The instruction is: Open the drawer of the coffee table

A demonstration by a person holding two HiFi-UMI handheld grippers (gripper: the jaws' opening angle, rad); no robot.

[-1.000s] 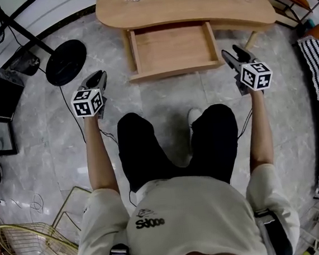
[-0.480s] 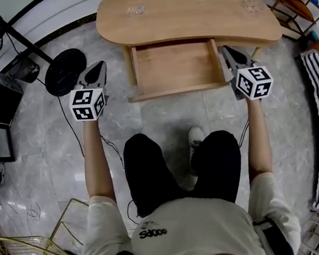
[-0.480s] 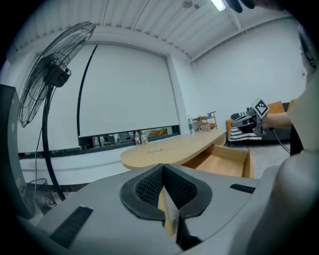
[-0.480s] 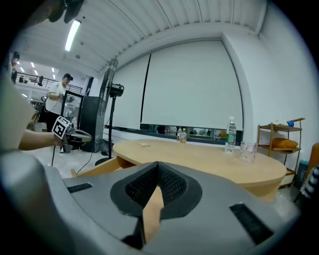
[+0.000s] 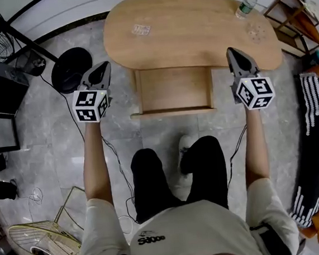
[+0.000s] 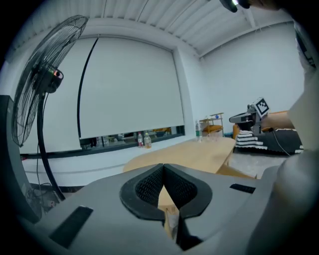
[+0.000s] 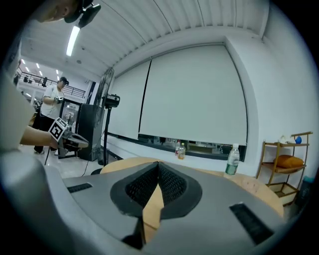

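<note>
The oval wooden coffee table [image 5: 189,29] stands at the top of the head view. Its drawer [image 5: 174,92] is pulled out toward me, with nothing showing inside. My left gripper [image 5: 103,66] hangs in the air left of the drawer. My right gripper [image 5: 232,52] hangs to its right, over the table's near edge. Neither touches the drawer. In the left gripper view the left gripper [image 6: 163,167] is shut with nothing between its pads. The right gripper [image 7: 158,165] is likewise shut on nothing in its own view, and the tabletop [image 7: 251,187] lies beyond it.
A fan's round black base [image 5: 75,68] sits on the floor left of the table. A water bottle [image 5: 245,6] and a small card [image 5: 141,29] rest on the tabletop. A wooden shelf [image 5: 297,10] and striped fabric [image 5: 312,137] are at right, a wire basket [image 5: 42,245] at lower left.
Both grippers have risen from beside the drawer's front corners and now flank it higher up. The head camera has risen too. The drawer stays pulled out.
</note>
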